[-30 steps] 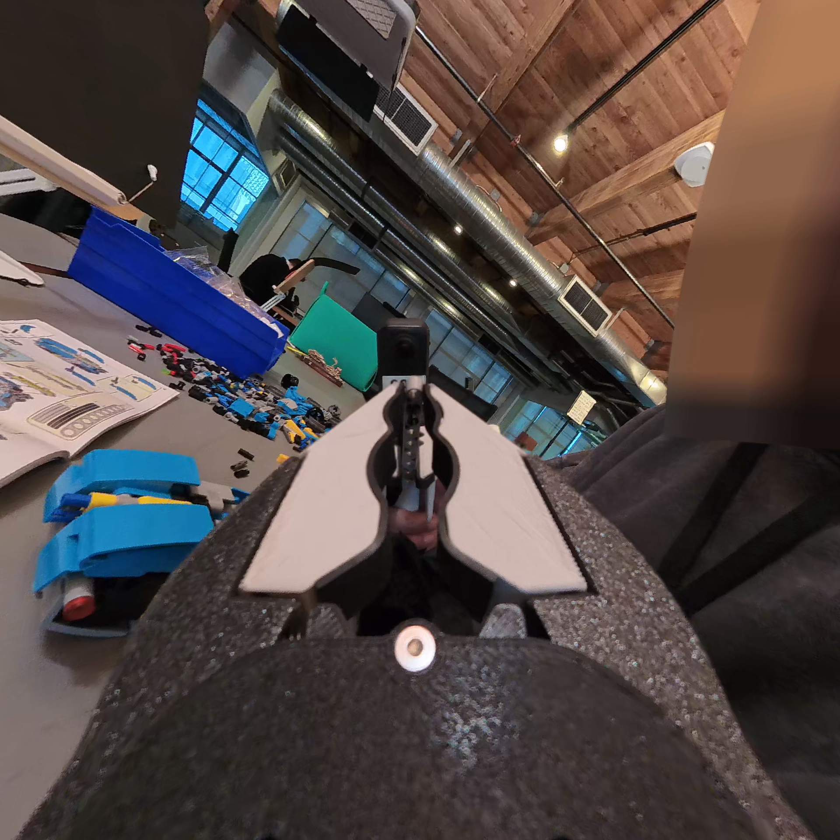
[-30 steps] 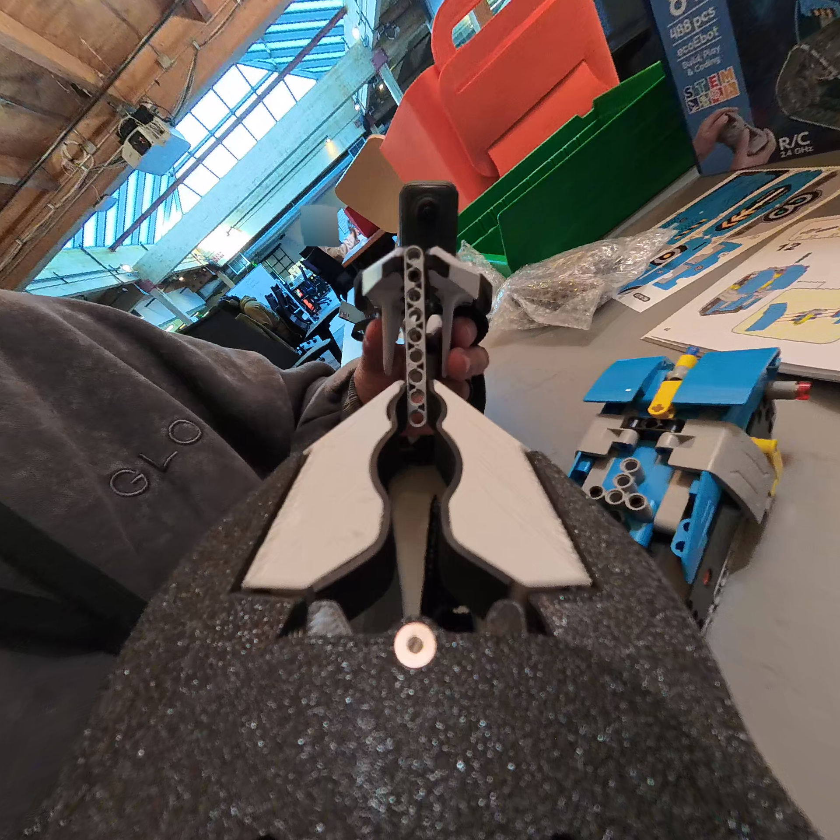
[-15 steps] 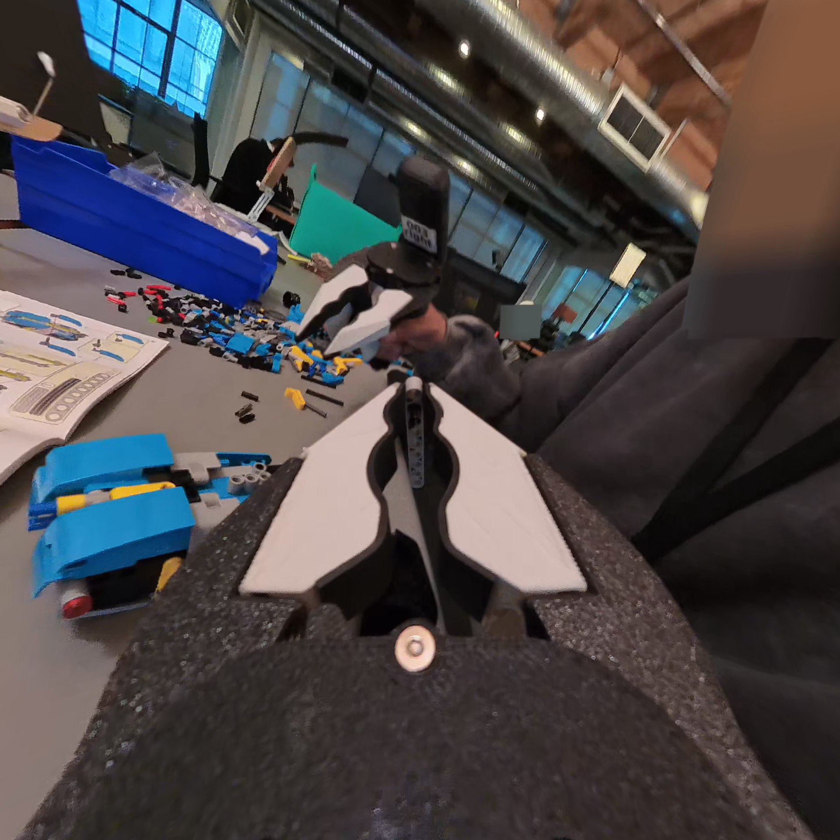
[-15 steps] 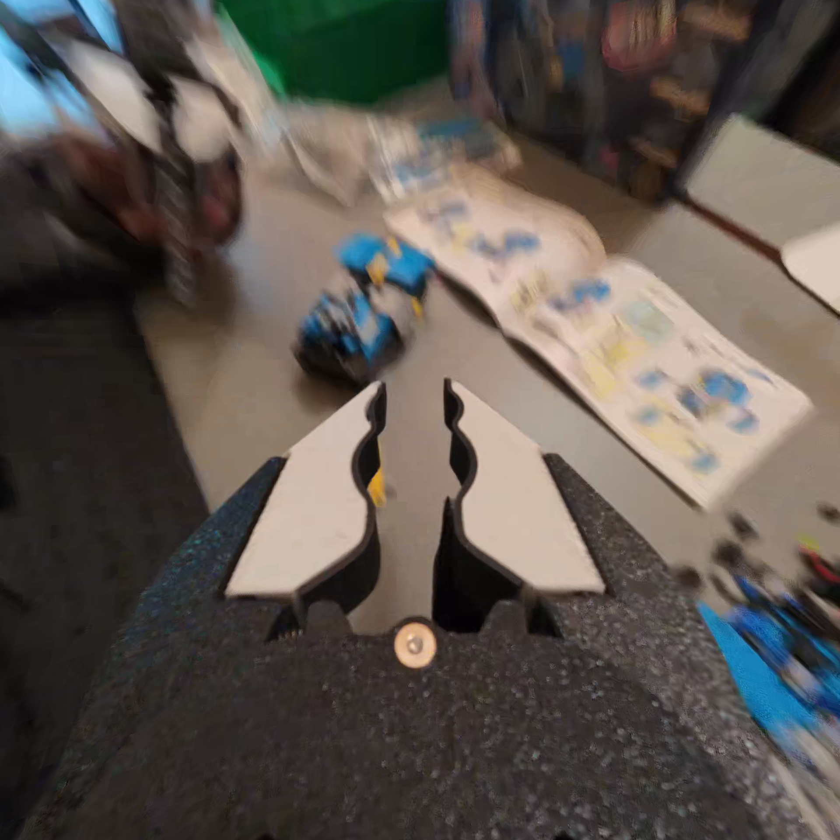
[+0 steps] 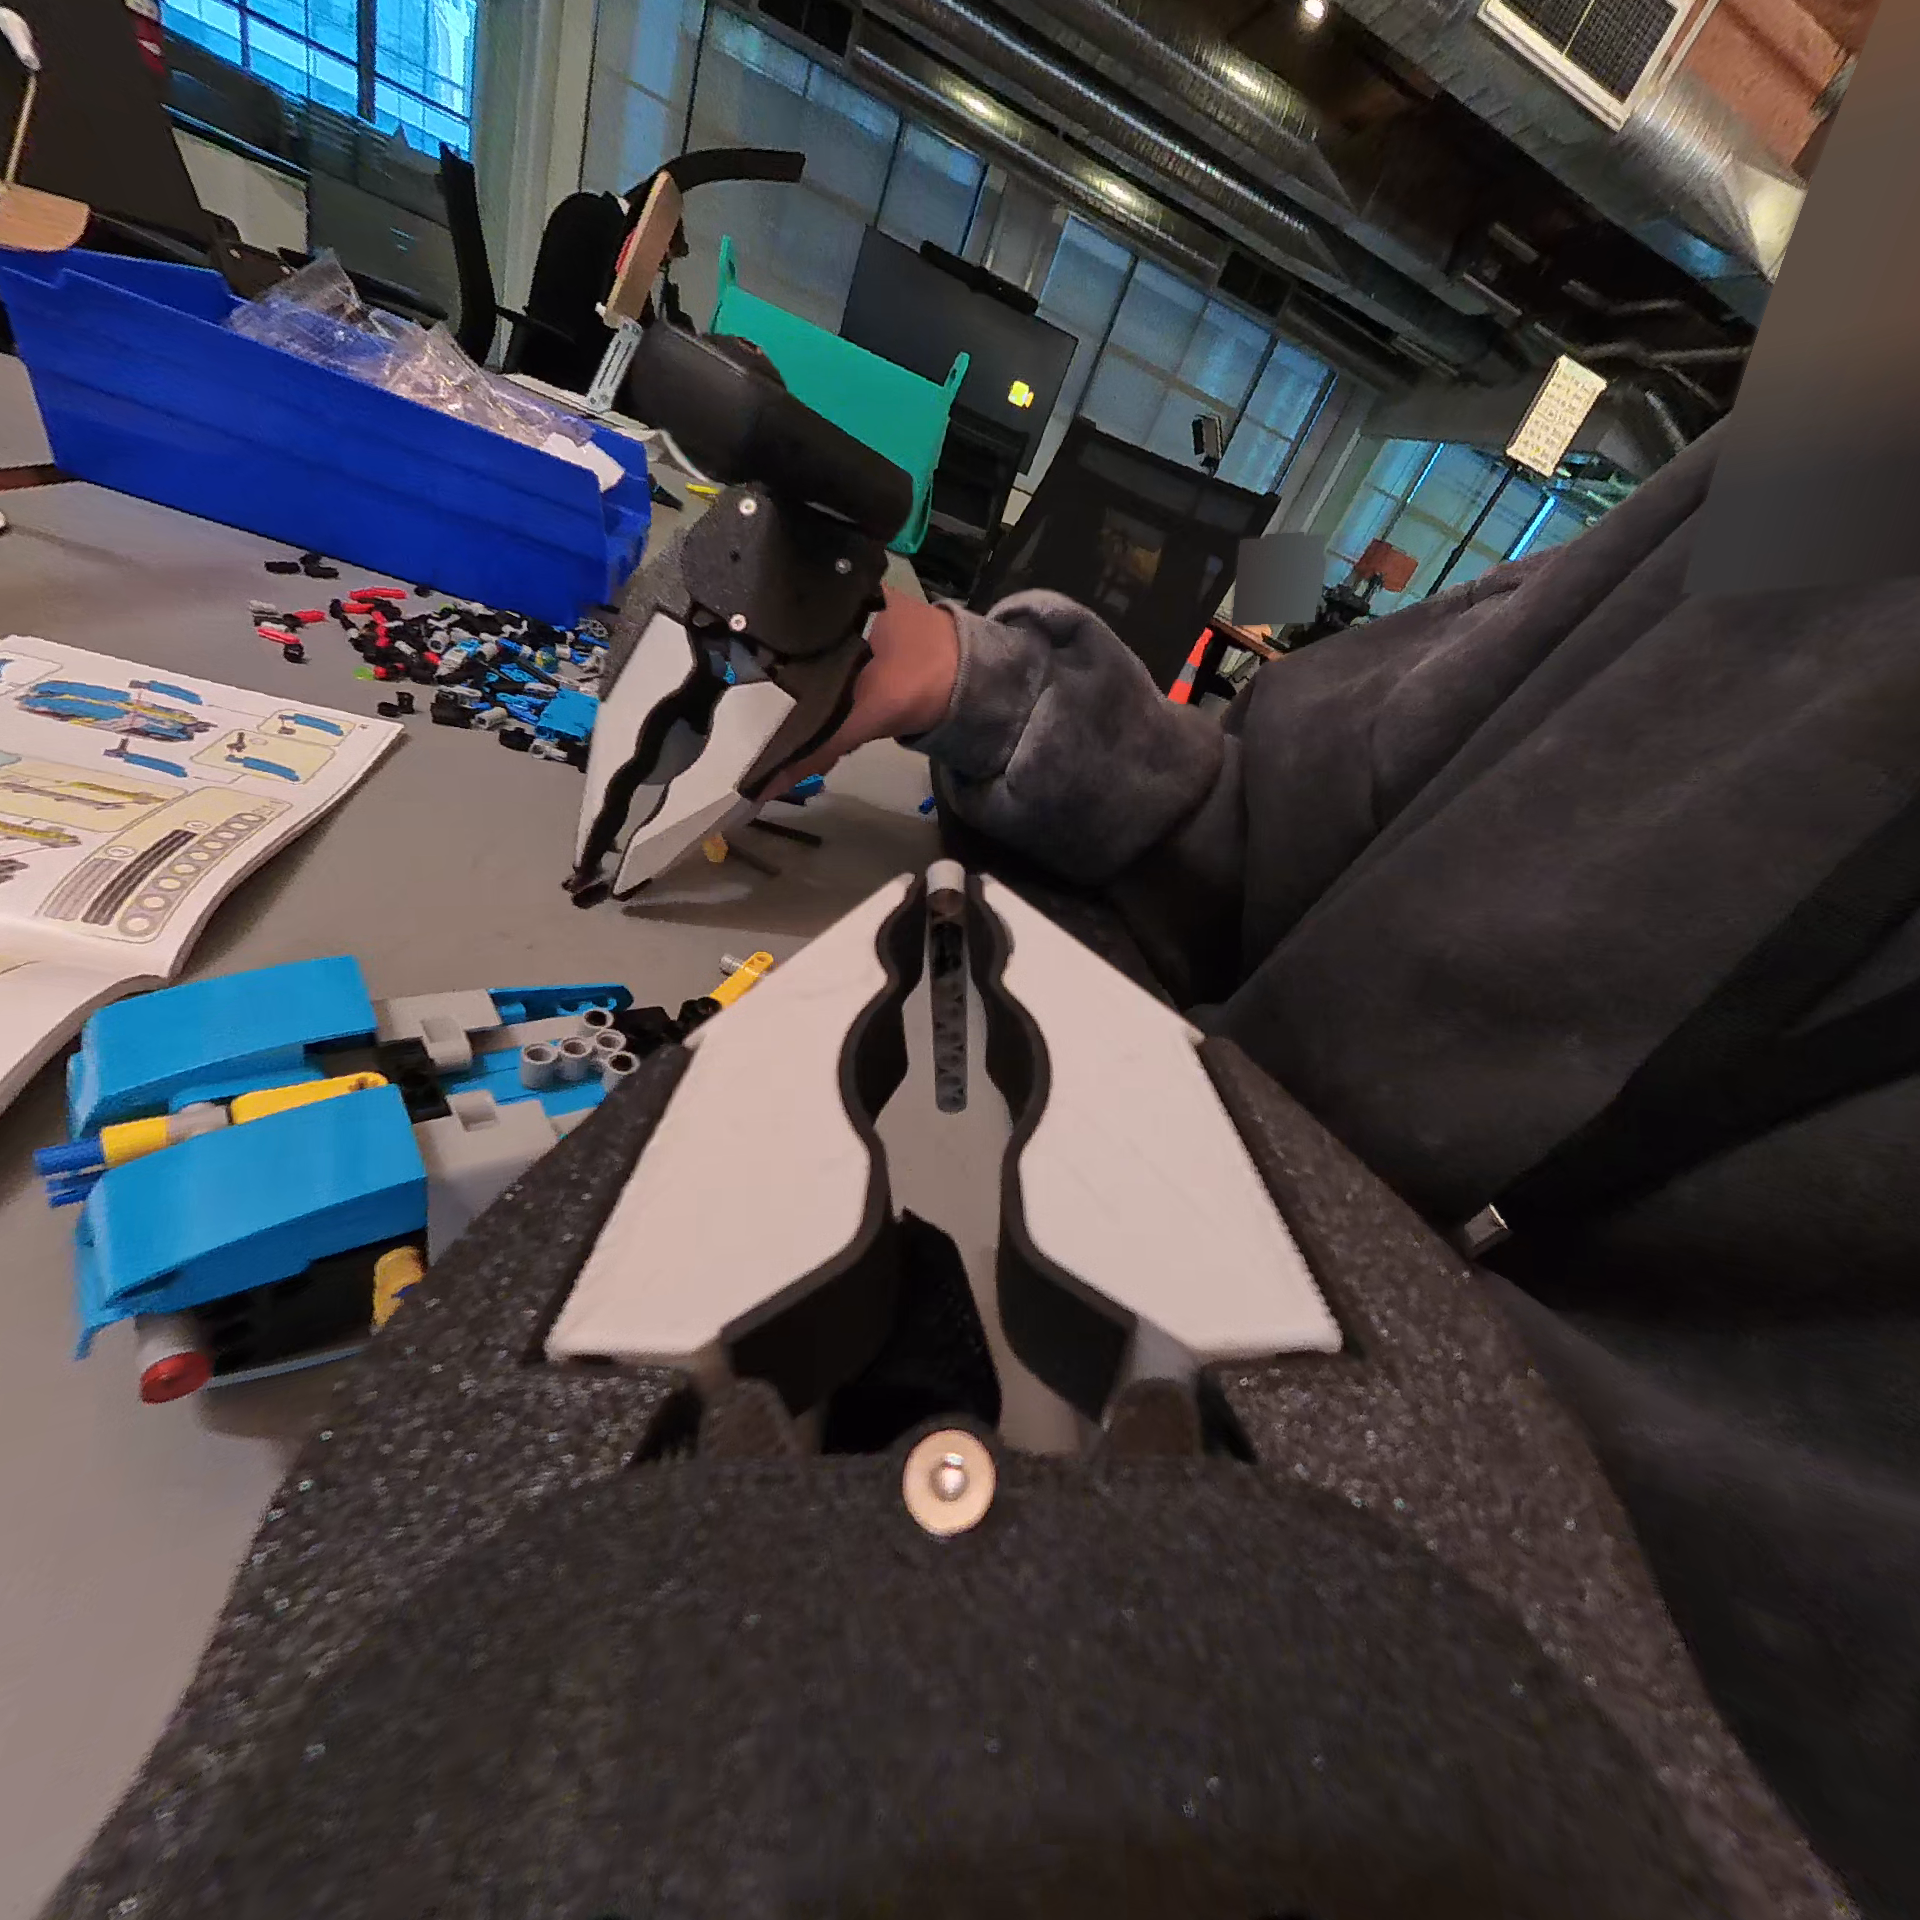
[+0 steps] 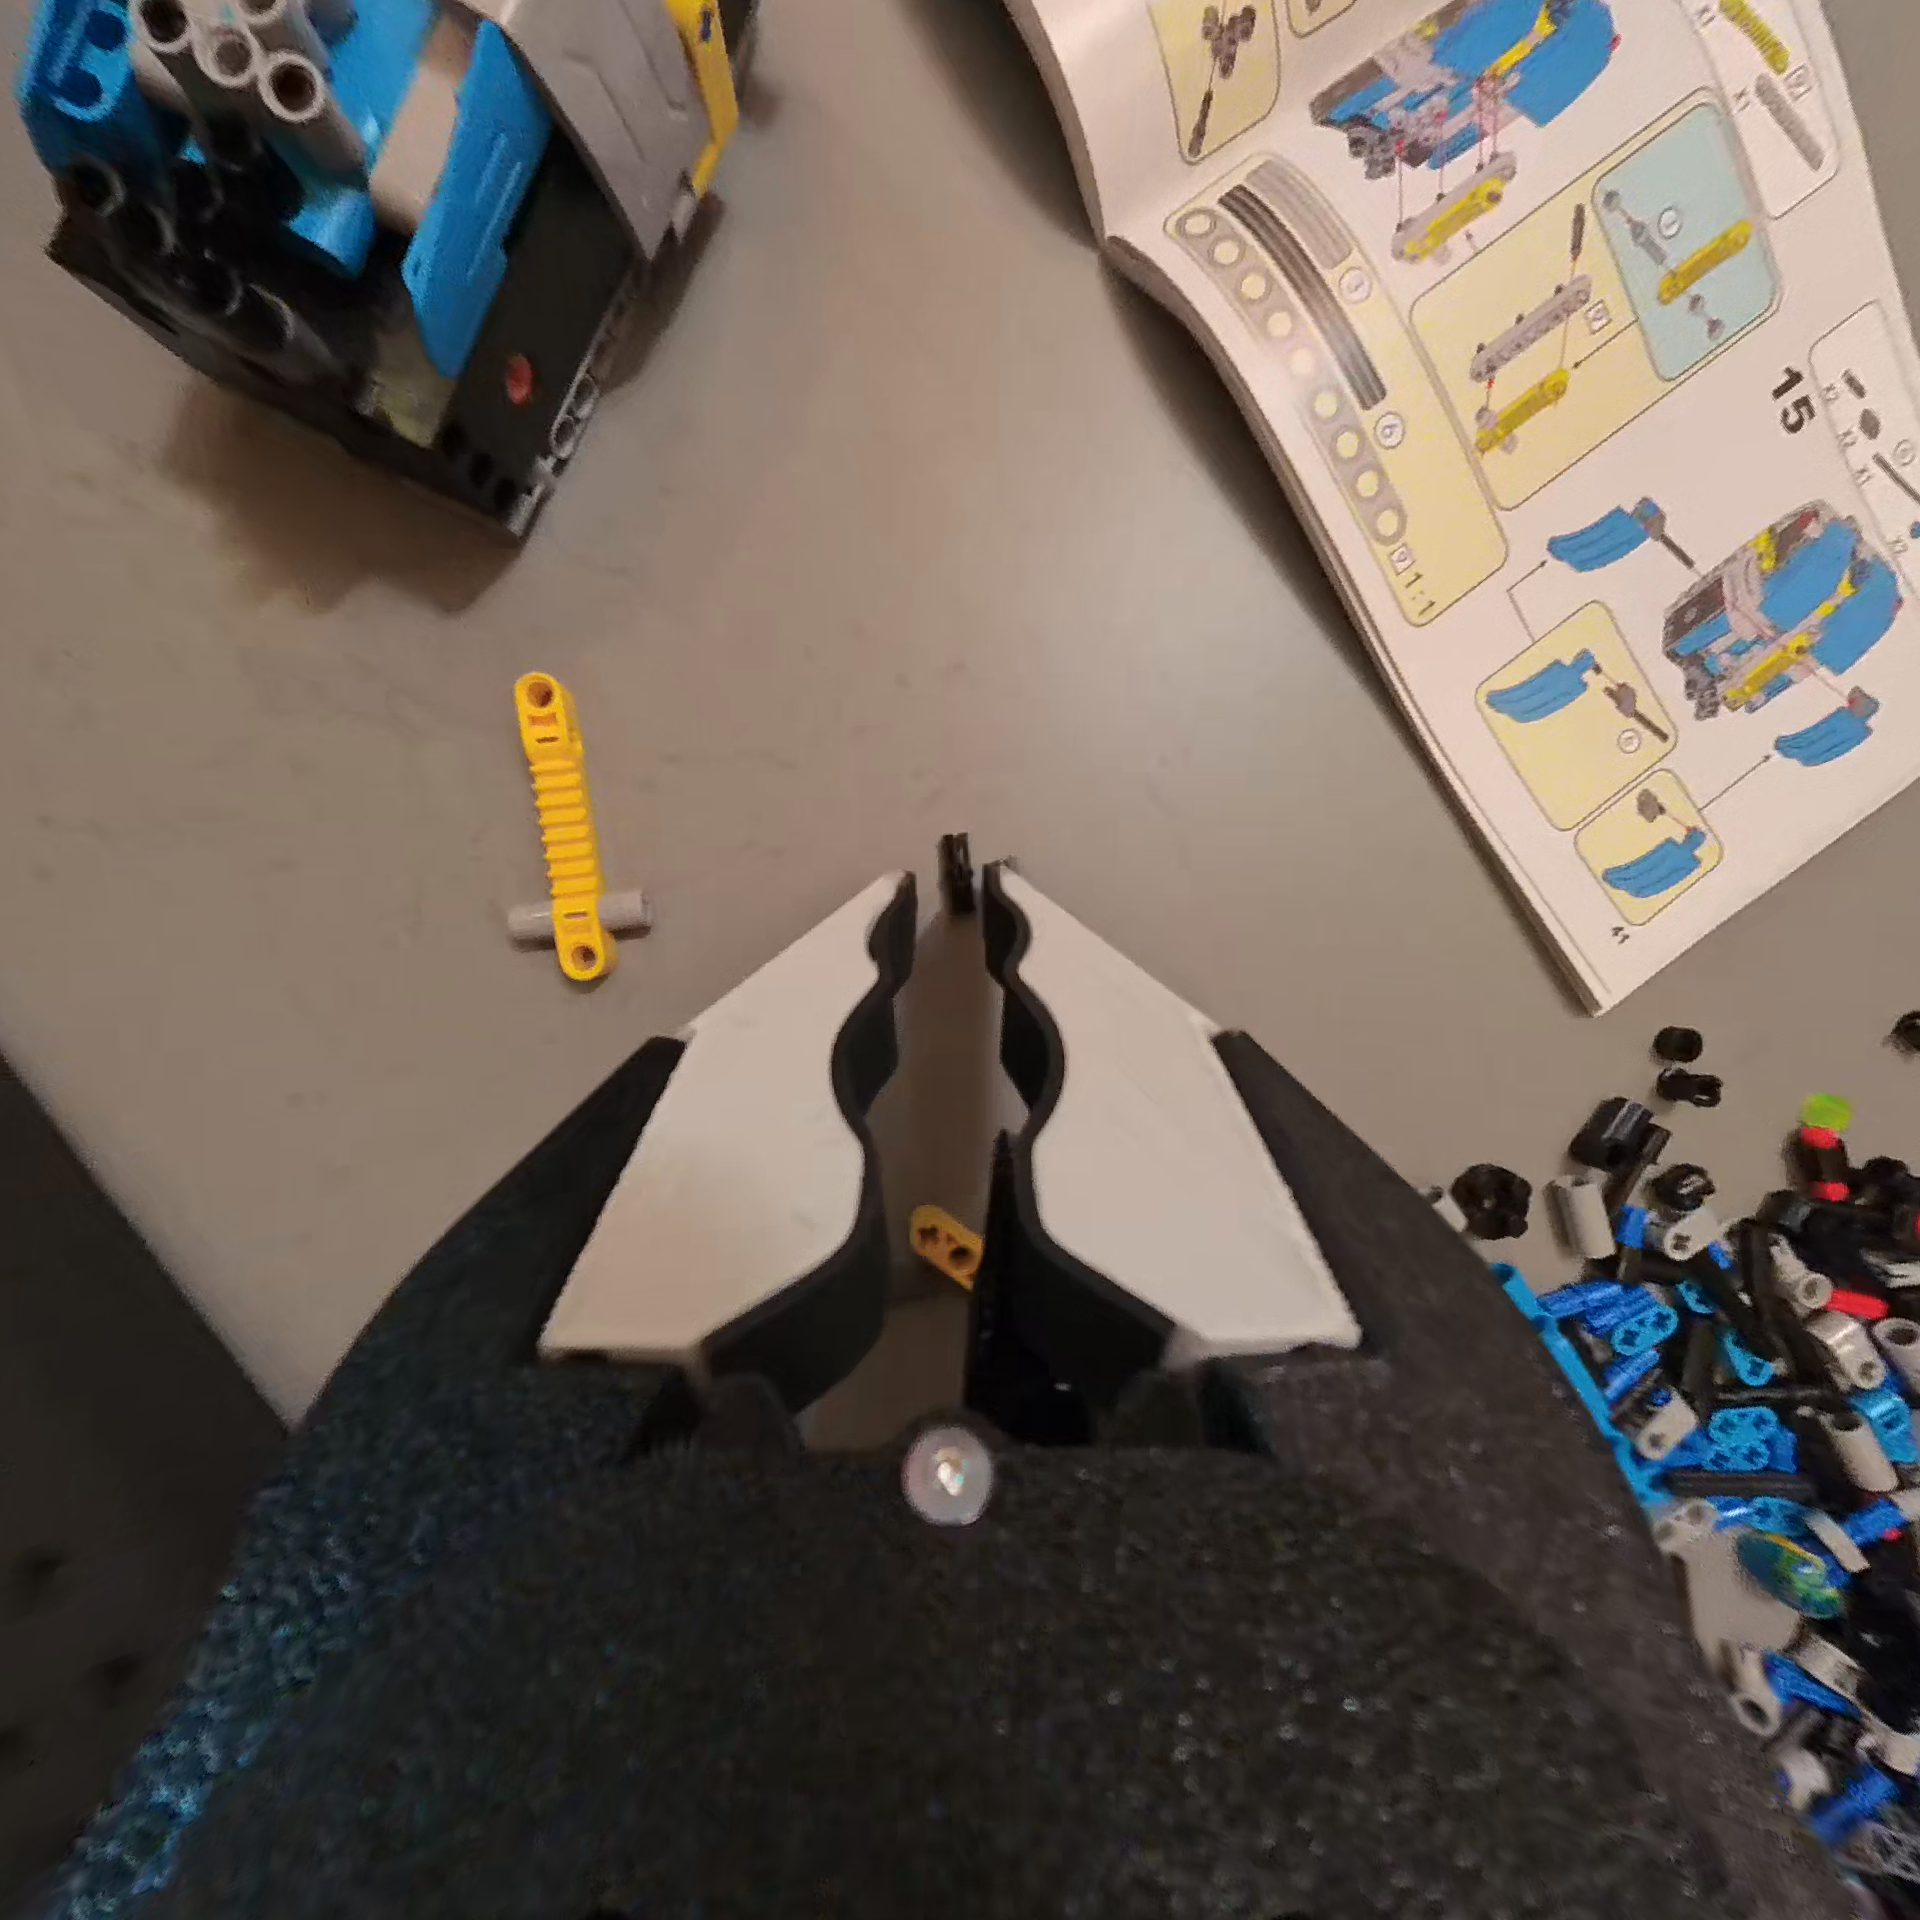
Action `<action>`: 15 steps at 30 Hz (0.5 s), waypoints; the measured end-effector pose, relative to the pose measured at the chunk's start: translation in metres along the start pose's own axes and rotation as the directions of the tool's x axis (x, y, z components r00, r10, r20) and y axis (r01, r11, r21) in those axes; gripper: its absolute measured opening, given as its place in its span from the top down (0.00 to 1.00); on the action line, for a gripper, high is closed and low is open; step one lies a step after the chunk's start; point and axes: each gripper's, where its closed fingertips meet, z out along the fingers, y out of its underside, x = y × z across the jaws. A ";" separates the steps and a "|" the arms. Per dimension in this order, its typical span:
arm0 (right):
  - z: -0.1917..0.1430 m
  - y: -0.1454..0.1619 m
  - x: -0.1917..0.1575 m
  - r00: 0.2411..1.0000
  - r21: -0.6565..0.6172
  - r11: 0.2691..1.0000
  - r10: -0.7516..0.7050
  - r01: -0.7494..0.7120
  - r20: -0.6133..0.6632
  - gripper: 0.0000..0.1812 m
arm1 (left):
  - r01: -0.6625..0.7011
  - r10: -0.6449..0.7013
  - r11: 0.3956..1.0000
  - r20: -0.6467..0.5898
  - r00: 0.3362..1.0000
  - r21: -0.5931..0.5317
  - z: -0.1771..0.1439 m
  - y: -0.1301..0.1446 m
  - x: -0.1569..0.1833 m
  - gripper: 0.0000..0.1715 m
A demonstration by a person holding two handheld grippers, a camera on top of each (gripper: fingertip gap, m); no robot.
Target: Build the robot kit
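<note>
My left gripper (image 5: 945, 883) is shut on a grey beam with holes (image 5: 948, 1018) and holds it above the near table edge. My right gripper (image 6: 951, 878) points down at the grey table (image 6: 831, 623). Its tips are closed in on a small black pin (image 6: 956, 857) lying there. It also shows in the left wrist view (image 5: 603, 883), tips on the table. A yellow toothed bar with a grey cross pin (image 6: 561, 821) lies to its left. A small yellow link (image 6: 945, 1242) lies under its fingers. The blue and grey model car (image 6: 395, 208) (image 5: 239, 1143) stands beyond.
An open instruction booklet (image 6: 1507, 416) (image 5: 156, 779) lies past the right gripper. A pile of loose blue, black and grey parts (image 6: 1714, 1351) (image 5: 468, 665) is beside it. A blue bin (image 5: 312, 457) stands at the back. The table edge (image 6: 104, 1247) is close by. Tip to tip, the grippers are about 20 cm apart. The small yellow link (image 6: 945, 1242) lies some 7 cm from my right tips, 25 cm from my left tips.
The right gripper let go of the grey beam, swung down to the table and narrowed its jaws around the black pin. The left gripper kept the beam and tilted downward.
</note>
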 end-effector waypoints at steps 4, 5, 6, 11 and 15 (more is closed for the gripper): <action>0.004 0.006 0.002 0.999 -0.080 0.997 0.005 -0.002 0.040 0.92 | -0.002 0.002 1.000 -0.003 1.000 -0.002 0.000 0.000 0.001 0.96; 0.005 0.005 0.001 0.998 -0.081 0.997 0.010 -0.005 0.061 0.94 | 0.000 0.000 1.000 -0.004 1.000 -0.002 0.000 0.000 0.001 0.96; 0.005 0.005 -0.001 0.996 -0.092 0.996 0.013 -0.005 0.090 0.96 | 0.002 -0.002 1.000 -0.004 1.000 -0.003 0.000 0.000 0.000 0.96; 0.006 0.001 -0.001 0.987 -0.111 0.993 -0.012 0.030 0.159 0.98 | -0.009 0.008 1.000 0.058 0.998 0.008 -0.002 -0.002 -0.008 0.96; -0.041 -0.089 -0.053 0.940 0.402 0.913 -0.081 -0.063 0.331 0.98 | -0.048 0.043 0.999 0.202 0.978 0.021 -0.009 -0.006 -0.028 0.96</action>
